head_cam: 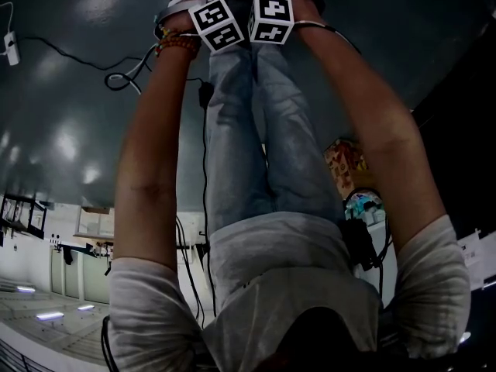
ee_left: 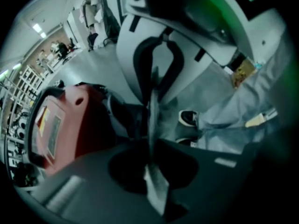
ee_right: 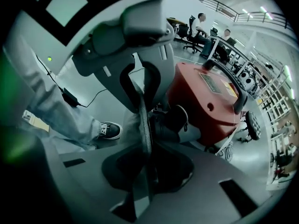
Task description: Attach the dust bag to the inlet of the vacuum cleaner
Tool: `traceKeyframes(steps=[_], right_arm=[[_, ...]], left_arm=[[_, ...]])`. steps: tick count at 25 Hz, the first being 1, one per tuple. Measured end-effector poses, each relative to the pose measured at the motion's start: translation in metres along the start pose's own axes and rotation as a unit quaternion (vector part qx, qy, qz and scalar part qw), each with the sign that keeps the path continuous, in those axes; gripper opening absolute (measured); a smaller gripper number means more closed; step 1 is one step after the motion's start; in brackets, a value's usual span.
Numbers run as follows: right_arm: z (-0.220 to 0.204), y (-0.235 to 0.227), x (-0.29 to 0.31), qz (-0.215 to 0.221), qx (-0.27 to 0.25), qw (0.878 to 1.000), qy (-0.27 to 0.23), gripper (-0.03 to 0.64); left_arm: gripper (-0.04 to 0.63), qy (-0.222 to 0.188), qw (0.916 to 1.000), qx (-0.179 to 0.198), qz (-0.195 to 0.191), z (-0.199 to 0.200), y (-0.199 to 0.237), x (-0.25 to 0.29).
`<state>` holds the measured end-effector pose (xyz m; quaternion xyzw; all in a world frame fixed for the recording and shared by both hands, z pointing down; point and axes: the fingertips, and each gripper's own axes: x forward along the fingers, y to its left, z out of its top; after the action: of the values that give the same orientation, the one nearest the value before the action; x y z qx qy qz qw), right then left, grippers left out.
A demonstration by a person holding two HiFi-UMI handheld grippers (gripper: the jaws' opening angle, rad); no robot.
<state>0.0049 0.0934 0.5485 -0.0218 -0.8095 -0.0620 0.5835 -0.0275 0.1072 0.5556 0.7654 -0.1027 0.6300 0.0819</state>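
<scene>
Beside the red vacuum cleaner [ee_right: 205, 97], on the side nearer the person, the dust bag [ee_right: 142, 108] showed as a thin grey sheet seen edge-on, pinched from two opposite sides. The right gripper [ee_right: 145, 141] had its jaws closed on the sheet's edge. The left gripper [ee_left: 150, 141] faced it, its jaws likewise clamped on the same sheet. A dark rounded part [ee_right: 176, 120] at the vacuum cleaner's front lay just beside the bag; whether the two touched could not be told. Across the bag from the vacuum cleaner stood the person's dark shoe [ee_right: 110, 130] and jeans leg [ee_right: 51, 106] on the grey floor [ee_right: 93, 78], with a black cable and adapter [ee_right: 71, 97] lying behind them. Beyond the vacuum cleaner, people sat at desks [ee_right: 205, 27]. In the head view, both bare forearms ran to the marker cubes [head_cam: 218, 24], which sat side by side.
</scene>
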Motion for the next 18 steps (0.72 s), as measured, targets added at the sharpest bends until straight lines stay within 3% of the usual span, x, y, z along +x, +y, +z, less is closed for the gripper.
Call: traceKeyframes(steps=[6, 13, 18], right_arm=[[-0.016, 0.009, 0.006, 0.009, 0.052, 0.999, 0.013, 0.038], [-0.003, -0.002, -0.001, -0.004, -0.013, 1.000, 0.005, 0.040], [-0.011, 0.001, 0.002, -0.004, 0.025, 1.000, -0.003, 0.040]], left_arm=[[0.041, -0.012, 0.9990, 0.043, 0.007, 0.018, 0.007, -0.015], [0.034, -0.008, 1.0000, 0.000, 0.001, 0.004, 0.001, -0.001], [0.035, -0.015, 0.9993, 0.033, 0.013, 0.015, 0.005, -0.014]])
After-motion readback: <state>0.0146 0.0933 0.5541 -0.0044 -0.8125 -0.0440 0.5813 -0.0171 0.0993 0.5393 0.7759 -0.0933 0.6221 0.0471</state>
